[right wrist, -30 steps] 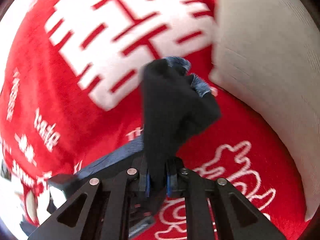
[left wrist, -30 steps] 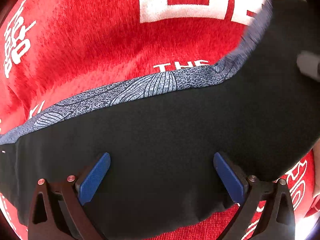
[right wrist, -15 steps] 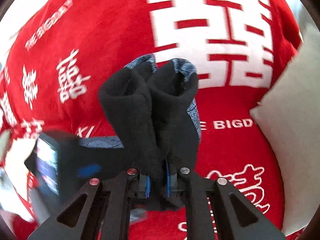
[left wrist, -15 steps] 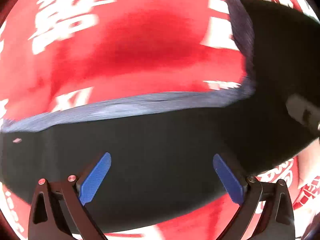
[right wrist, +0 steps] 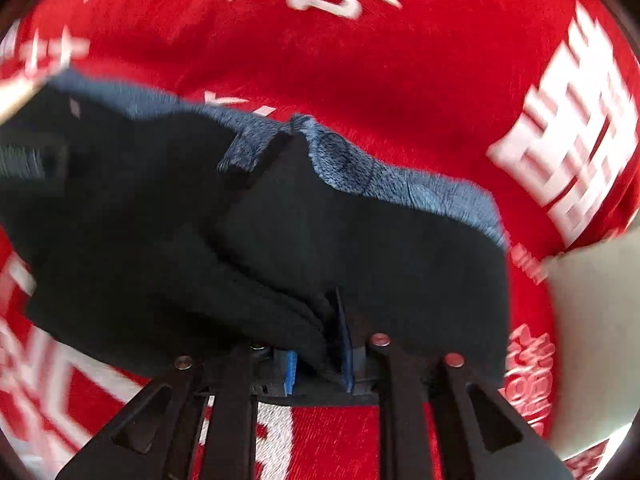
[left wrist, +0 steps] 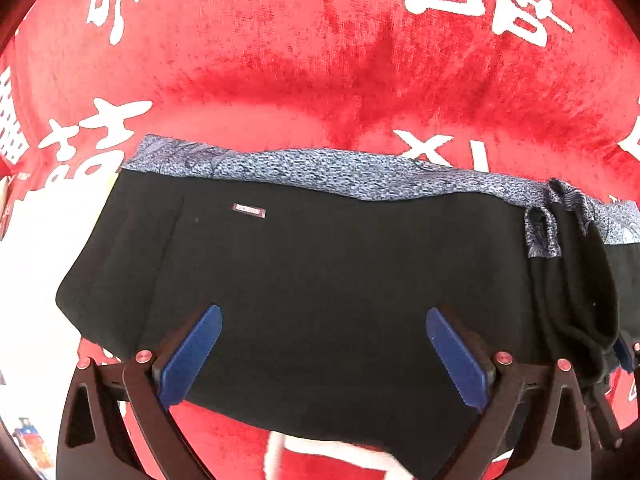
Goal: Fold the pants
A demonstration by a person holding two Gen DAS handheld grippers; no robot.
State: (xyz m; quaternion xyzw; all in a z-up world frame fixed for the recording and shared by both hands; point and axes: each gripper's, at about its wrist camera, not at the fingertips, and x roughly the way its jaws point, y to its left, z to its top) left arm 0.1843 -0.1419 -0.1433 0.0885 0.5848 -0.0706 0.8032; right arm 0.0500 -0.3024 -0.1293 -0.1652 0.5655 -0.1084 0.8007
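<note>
- Left wrist view: the pants (left wrist: 320,272) lie spread across the middle of the frame on a red blanket (left wrist: 320,60) printed with white characters. Their patterned blue-grey waistband (left wrist: 340,172) runs along the 12 o'clock edge of the cloth.
- The left gripper (left wrist: 323,314) hangs over the black fabric with its jaws spread wide and nothing pinched between the blue pads (left wrist: 192,356).
- The cloth looks soft, light and limp. It should drape and sag wherever it is not supported, so I would pinch it at a corner or on the thicker waistband rather than mid-panel.
- At 3 o'clock the fabric is bunched into a thick roll (left wrist: 576,280). That end will need smoothing flat for the fold to sit neatly.
- There is open red blanket from 10 to 2 o'clock. At 9 o'clock the blanket gives way to a bright pale area I cannot make out, so I would treat it as an edge.
- Right wrist view (blurred): the pants (right wrist: 360,248) fill the centre, with the blue waistband edge towards 1 o'clock.
- The right gripper (right wrist: 318,344) has just been easing its jaws apart, with a thick doubled fold of the black cloth between the pads. I cannot tell whether they are pressing on it.
- A plush fold like this may spring open or slide once let go.
- The blanket (right wrist: 400,60) is free from 11 to 2 o'clock. A pale cushion (right wrist: 592,320) closes off the 3 to 4 o'clock side.
</note>
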